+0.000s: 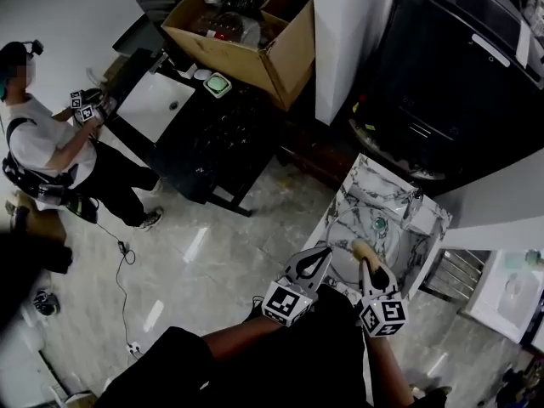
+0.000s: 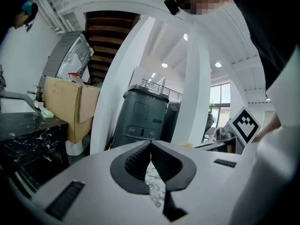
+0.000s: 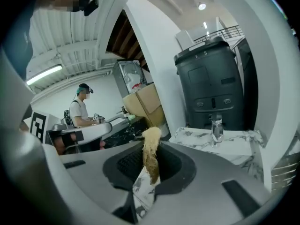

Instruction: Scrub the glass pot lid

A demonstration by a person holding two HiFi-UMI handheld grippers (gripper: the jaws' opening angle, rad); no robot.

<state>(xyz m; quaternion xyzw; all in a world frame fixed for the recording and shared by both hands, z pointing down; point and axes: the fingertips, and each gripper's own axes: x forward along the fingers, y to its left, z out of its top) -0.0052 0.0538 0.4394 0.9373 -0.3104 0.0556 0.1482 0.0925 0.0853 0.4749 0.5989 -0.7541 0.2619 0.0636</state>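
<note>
Head view showed us both grippers above the marble sink (image 1: 427, 218), where the glass pot lid (image 1: 375, 228) lay. Our left gripper (image 1: 320, 256) was clenched empty; our right gripper (image 1: 369, 263) pinched a tan scrubber (image 3: 150, 151).

glass pot lid (image 1: 371, 229) lies flat in the marbled sink (image 1: 364, 179).

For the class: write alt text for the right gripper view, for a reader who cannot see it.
The right gripper is shut on a tan scrubber, held upright. Beyond it are a marble counter with a tap and a dark bin. A person stands at far left.
</note>
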